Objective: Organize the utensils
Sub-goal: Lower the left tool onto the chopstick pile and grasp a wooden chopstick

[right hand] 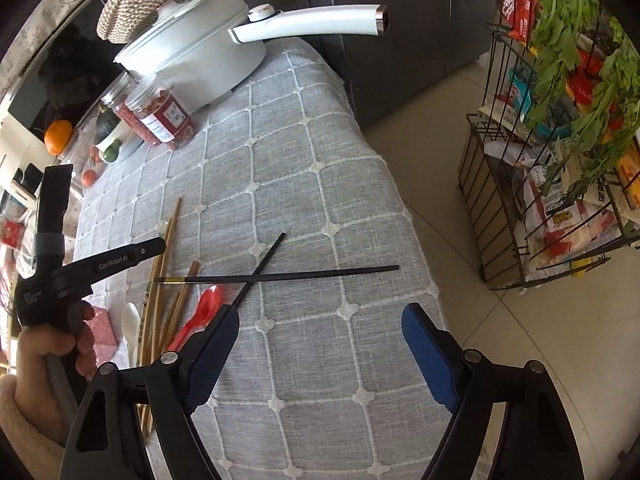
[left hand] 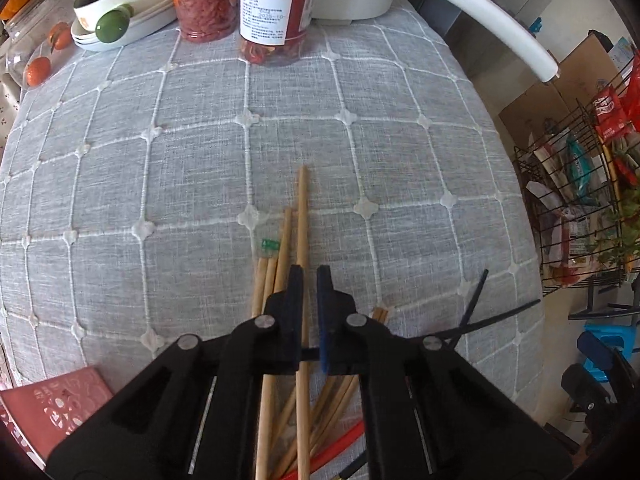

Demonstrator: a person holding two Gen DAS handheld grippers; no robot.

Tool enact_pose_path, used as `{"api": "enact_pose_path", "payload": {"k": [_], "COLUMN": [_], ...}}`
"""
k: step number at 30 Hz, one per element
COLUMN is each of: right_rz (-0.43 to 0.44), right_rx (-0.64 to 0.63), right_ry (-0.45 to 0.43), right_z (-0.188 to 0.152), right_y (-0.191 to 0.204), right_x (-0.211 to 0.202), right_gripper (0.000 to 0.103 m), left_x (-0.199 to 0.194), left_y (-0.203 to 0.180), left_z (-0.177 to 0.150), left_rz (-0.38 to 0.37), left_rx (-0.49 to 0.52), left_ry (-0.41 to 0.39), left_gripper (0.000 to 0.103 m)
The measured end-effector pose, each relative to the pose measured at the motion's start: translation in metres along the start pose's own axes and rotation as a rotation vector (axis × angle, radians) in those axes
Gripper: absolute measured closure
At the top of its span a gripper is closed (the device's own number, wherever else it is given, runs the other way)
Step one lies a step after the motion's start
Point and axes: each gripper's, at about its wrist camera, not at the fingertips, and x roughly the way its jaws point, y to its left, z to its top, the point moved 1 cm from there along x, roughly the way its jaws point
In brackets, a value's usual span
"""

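A grey tablecloth (left hand: 360,128) with a white stitched grid covers the table. At its far end, ahead of the left gripper (left hand: 309,276), stand two clear jars (left hand: 276,12) of red dried food, a white pot (right hand: 192,60) with a long white handle, and a white bowl (left hand: 120,8) holding a dark squash. Off the table's right side a black wire rack (right hand: 532,208) holds packets and leafy greens over a pale tiled floor.

The left gripper's jaws are nearly together, with one long wooden chopstick (left hand: 303,216) running up between them; whether they actually pinch it I cannot tell. More wooden chopsticks (left hand: 276,264) lie just left of that gripper and beneath it, beside a red spoon (right hand: 202,308) and a white spoon (right hand: 131,320).

The right gripper (right hand: 320,320) is spread wide, holding nothing. Two black chopsticks (right hand: 320,273) lie crossed on the cloth just ahead of it, towards its left finger.
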Motion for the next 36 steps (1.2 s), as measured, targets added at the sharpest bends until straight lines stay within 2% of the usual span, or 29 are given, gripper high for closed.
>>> {"api": "enact_pose_path", "payload": {"k": [7,12,16,20,26,31,36], "right_rz": [-0.013,-0.008,-0.015,-0.006,-0.005,-0.009,-0.094], "right_rx": [0.037,0.051,0.074,0.111,0.175,0.246,0.251], "right_ry": [0.004,0.022,0.029,0.054,0.092,0.119,0.123], "right_z": [0.005,0.004,0.005,0.007,0.010,0.011,0.011], "right_y": [-0.013,-0.016,-0.020,-0.023,-0.024,-0.032,-0.027], "right_x": [0.005,0.010,0.015,0.026,0.045,0.058,0.065], "right_gripper": [0.019,0.019,0.019,0.020,0.028,0.043,0.057], "left_x": [0.013,0.010,-0.019,-0.062,-0.107,-0.136,-0.159], "left_y": [-0.002,-0.008,-0.016,-0.018,-0.006,0.005,0.014], "left_z": [0.009,0.009,-0.002,-0.021,-0.061,-0.093,-0.116], "left_rz": [0.044,0.065,0.032,-0.034,-0.108,-0.164,-0.175], "left_rx": [-0.003,0.020,0.051,0.097,0.134,0.113,0.114], "left_ry": [0.025,-0.006,-0.079,-0.149,-0.212,-0.265,-0.352], "left_gripper": [0.096,0.096,0.096,0.096,0.096,0.096,0.096]}}
